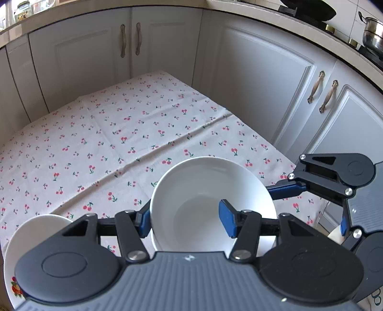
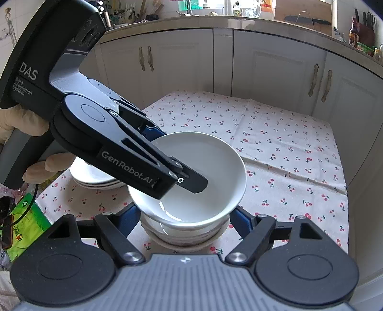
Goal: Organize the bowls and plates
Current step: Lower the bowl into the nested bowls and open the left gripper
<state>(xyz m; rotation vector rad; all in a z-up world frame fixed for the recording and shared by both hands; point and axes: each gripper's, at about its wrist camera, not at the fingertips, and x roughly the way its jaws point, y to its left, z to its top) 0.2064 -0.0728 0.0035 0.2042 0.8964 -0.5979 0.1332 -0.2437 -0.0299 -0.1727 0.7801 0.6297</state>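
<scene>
Cherry-print tablecloth [image 1: 134,134] beneath white kitchen cabinets [image 1: 83,59].

Kitchen corner, daylit. Pale grey panelled cabinet doors [image 2: 270,64] with curved bronze handles [image 1: 130,39] are ranged from nine o'clock round to three o'clock. A beige countertop [image 2: 215,22] crowded with jars and bottles is seen at twelve o'clock. A table is covered by a cherry-print tablecloth [image 1: 115,134]. A steel pot [image 1: 372,36] is placed at two o'clock.
</scene>
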